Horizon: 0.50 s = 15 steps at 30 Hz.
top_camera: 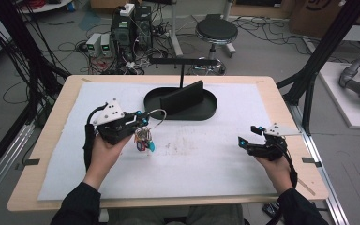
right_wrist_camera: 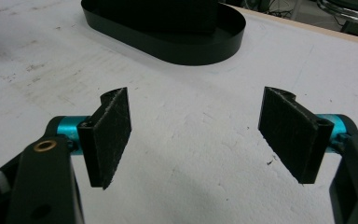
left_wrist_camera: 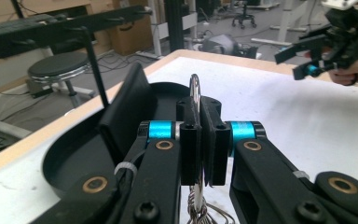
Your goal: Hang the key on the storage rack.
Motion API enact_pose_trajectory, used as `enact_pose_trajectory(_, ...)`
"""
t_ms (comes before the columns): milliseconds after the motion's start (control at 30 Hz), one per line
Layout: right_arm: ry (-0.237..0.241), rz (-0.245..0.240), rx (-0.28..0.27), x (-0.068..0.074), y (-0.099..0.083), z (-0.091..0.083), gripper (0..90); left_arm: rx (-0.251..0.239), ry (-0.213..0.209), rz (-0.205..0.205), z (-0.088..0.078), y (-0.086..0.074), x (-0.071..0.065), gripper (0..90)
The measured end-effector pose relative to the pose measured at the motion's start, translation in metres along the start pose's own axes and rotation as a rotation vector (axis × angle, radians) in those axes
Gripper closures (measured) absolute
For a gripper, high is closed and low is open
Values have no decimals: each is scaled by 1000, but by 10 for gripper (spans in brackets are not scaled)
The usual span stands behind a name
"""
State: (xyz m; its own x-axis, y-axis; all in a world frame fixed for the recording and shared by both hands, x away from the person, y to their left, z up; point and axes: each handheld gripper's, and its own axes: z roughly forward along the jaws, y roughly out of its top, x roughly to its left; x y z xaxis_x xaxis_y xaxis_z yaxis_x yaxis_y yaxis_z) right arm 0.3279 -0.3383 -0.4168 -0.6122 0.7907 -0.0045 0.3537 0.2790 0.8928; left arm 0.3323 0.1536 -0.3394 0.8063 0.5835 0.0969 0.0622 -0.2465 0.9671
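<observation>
My left gripper (top_camera: 142, 118) is shut on a metal key ring (left_wrist_camera: 195, 87), held a little above the white mat. A bunch of keys with a cyan tag (top_camera: 144, 139) hangs from the ring beneath the jaws. Just beyond it lies a black oval tray (top_camera: 205, 112) with an upright black panel (top_camera: 183, 96) and a thin T-shaped stand (top_camera: 183, 62) rising from it. In the left gripper view the tray (left_wrist_camera: 70, 154) is directly ahead and to the left. My right gripper (top_camera: 248, 135) hovers at the mat's right side, open with nothing between its pads (right_wrist_camera: 109, 135).
A white mat (top_camera: 192, 164) covers the wooden table (top_camera: 51, 136). Beyond the far edge are a round stool (top_camera: 216, 32), computer boxes (top_camera: 131, 26) and tangled cables on the floor. Black frame posts (top_camera: 318, 56) stand at the right.
</observation>
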Motion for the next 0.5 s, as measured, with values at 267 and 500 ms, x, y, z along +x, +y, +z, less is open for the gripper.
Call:
enact_pose_trajectory(267,0,-8,4,0,0,0,257,-13,53,-2,3,12,15,862)
enact_pose_trajectory(500,-4,-12,12,0,0,2,257,-32,89,-19,6,19,28,863)
